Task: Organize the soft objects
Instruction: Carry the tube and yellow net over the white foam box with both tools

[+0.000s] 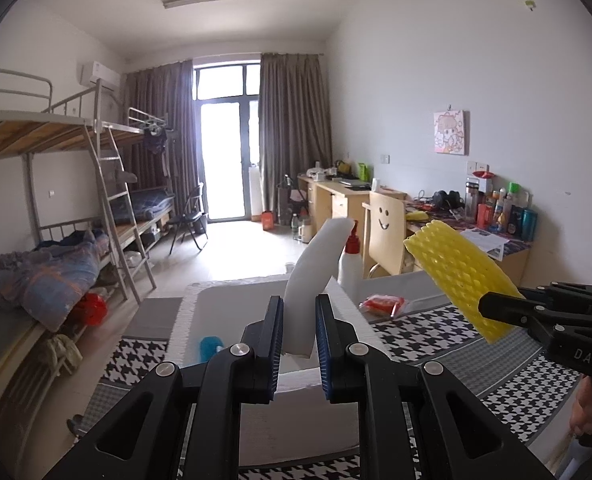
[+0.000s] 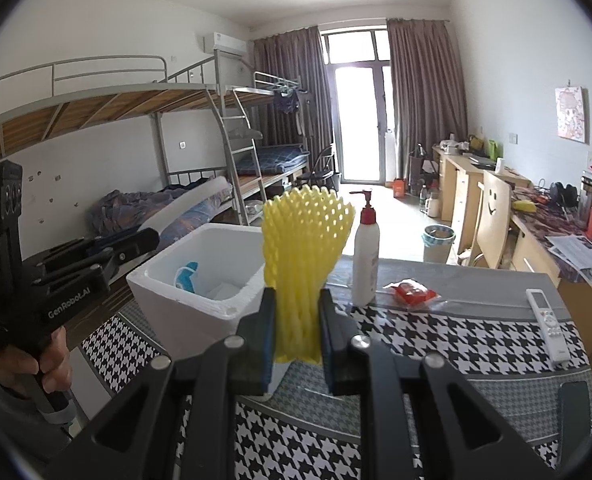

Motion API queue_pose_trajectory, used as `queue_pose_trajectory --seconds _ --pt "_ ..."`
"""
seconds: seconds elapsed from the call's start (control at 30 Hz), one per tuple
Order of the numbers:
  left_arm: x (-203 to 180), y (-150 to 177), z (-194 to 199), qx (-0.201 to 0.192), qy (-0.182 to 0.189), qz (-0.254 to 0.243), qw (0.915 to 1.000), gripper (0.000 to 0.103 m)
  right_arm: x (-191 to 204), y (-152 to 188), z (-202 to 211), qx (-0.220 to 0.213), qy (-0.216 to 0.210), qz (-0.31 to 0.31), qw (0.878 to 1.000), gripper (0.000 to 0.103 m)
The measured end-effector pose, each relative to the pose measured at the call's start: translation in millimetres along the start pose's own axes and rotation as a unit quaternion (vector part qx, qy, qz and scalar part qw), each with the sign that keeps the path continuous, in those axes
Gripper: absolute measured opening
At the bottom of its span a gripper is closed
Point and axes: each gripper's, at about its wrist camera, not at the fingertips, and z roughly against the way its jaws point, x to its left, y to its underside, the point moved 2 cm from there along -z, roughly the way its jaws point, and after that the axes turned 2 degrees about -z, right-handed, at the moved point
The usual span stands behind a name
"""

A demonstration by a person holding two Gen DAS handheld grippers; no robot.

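My left gripper is shut on a white foam strip that curves up over a white foam box. In the right wrist view that same left gripper reaches in from the left, and the white foam strip sticks out above the foam box. My right gripper is shut on a yellow foam net sleeve, held upright beside the box. In the left wrist view the right gripper holds the yellow sleeve at the right. A blue soft item lies inside the box.
A white pump bottle with a red collar, a red packet and a white remote lie on the houndstooth cloth. Bunk beds line the left wall, and desks and a chair the right.
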Motion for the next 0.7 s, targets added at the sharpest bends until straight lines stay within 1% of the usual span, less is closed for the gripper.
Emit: queue_pose_trajectory --seconds 0.3,0.47,0.7 --pt "8.4 0.7 0.5 -0.002 -0.013 0.011 0.9998 0.017 12.5 -8.3 -9.9 0.003 -0.015 0.009 1.000 0.023" --pt "15.5 2.5 -2.4 0.001 -0.025 0.017 0.9996 0.017 19.2 -12.1 -19.1 0.009 -0.023 0.012 1.000 0.023" --pt "24.8 2.4 -9.7 0.003 -0.031 0.019 0.9993 0.017 31.5 -15.9 -31.8 0.019 -0.029 0.019 0.999 0.023"
